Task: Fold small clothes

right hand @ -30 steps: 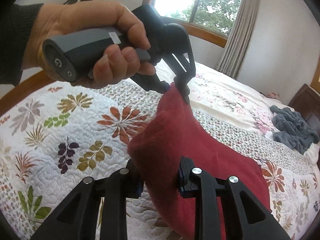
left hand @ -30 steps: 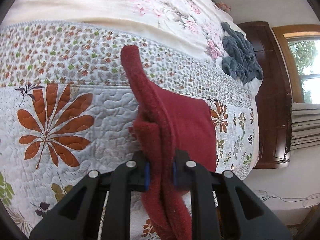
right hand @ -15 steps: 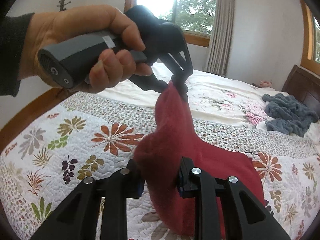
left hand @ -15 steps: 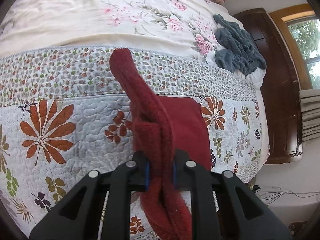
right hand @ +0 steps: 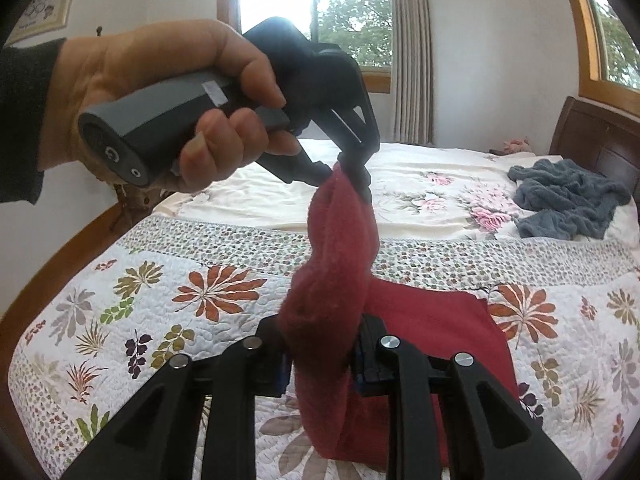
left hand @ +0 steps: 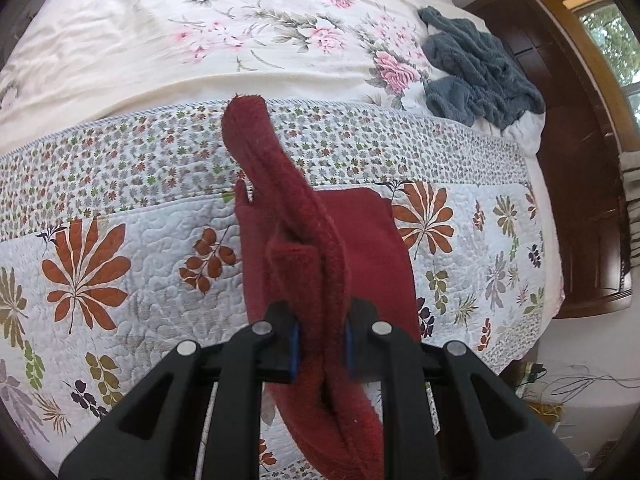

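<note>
Right wrist view: fuzzy dark-red cloth (right hand: pixel 340 264) hangs bunched between both jaws.

floral quilt (left hand: pixel 120 208), wooden headboard (left hand: pixel 576 184), curtained window (right hand: pixel 352 12).

Cloth over the bed

Cloth (right hand: pixel 332 280) hangs between both grippers above the quilt (right hand: pixel 200 280); a towel (right hand: pixel 572 200) lies far right, near the headboard (right hand: pixel 600 136).
</note>
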Tool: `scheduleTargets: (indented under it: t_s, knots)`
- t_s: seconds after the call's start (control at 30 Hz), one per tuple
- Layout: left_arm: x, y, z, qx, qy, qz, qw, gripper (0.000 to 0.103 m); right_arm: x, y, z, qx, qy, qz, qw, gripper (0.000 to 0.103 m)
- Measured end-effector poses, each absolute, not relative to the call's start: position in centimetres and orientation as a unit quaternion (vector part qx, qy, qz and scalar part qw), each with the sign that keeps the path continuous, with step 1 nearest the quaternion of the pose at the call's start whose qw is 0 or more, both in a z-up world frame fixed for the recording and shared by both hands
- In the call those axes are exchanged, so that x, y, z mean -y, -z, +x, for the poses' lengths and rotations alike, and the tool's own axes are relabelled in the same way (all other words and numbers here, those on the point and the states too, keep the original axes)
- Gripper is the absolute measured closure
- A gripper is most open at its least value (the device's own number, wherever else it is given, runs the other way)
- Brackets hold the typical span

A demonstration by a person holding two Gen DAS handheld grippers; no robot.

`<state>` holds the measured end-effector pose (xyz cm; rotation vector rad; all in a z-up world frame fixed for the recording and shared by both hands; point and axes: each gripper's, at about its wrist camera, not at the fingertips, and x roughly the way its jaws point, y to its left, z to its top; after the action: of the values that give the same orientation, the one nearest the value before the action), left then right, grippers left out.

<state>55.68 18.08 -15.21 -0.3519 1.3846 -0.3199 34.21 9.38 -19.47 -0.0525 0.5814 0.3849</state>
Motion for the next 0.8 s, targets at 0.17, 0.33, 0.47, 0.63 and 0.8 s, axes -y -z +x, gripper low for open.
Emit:
scheduleTargets:
  t_s: [0.17,0.33,0.47,0.63,0.8]
  knots:
    - [-15.3,15.7,56.2,-0.641,0.14,-0.136,0.742,0.089,-7.3,20.0,34.4,-0.291,-0.186,-0.003,0.938,0.081]
    - [-12.2,16.7,56.8,-0.653,0.131,-0.106,0.738,0.089,-5.2,20.9,34.8,-0.299,-0.184,0.024,0.936,0.081]
    - [-9.8,17.8,57.2,-0.661,0.123,-0.083,0.736,0.089,-3.2,21.9,35.2,-0.308,-0.179,0.05,0.933,0.081]
    - [-6.7,19.4,57.6,-0.669,0.111,-0.06,0.733,0.089,-0.5,23.3,35.5,-0.314,-0.178,0.088,0.928,0.081]
    - [-4.3,21.7,58.0,-0.678,0.108,-0.047,0.726,0.089,2.2,25.4,36.0,-0.329,-0.169,0.137,0.919,0.081]
